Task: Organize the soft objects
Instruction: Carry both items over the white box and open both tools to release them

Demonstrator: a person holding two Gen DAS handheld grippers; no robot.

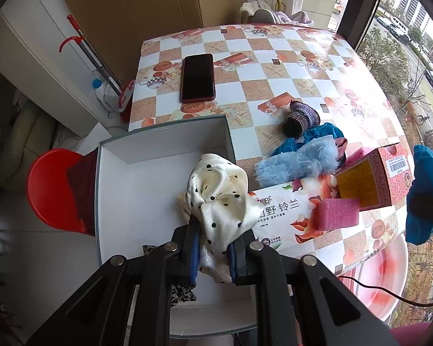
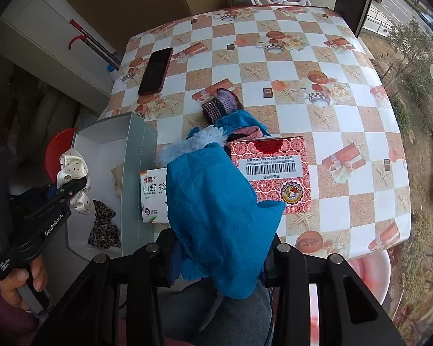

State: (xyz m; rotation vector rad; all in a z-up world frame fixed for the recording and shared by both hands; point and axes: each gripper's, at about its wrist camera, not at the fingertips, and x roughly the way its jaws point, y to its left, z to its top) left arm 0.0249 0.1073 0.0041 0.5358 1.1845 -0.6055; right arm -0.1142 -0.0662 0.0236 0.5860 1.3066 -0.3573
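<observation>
From my left wrist view, my left gripper (image 1: 215, 255) is clamped on a cream polka-dot scrunchie (image 1: 220, 199), which hangs above the open white box (image 1: 112, 190). The box stands at the near left corner of the checkered table (image 1: 288, 66). Beside the box's right wall lies a tissue pack (image 1: 283, 216) with a pink sponge (image 1: 337, 212) on it. Beyond the pack, further from the box, lie a fluffy light-blue piece (image 1: 297, 163) and a knitted purple item (image 1: 301, 118). A dark phone (image 1: 197, 77) lies beyond the box's far wall.

From my right wrist view, my right gripper (image 2: 220, 262) grips a teal cloth (image 2: 216, 210) that drapes over its fingers, right of the box (image 2: 138, 167). Inside the box lies a leopard-print scrunchie (image 2: 104, 225). The left gripper (image 2: 72, 186) holds the polka-dot scrunchie (image 2: 72, 167) over the box's interior. A red patterned carton (image 2: 277, 173) stands to the box's right, beyond the teal cloth.
</observation>
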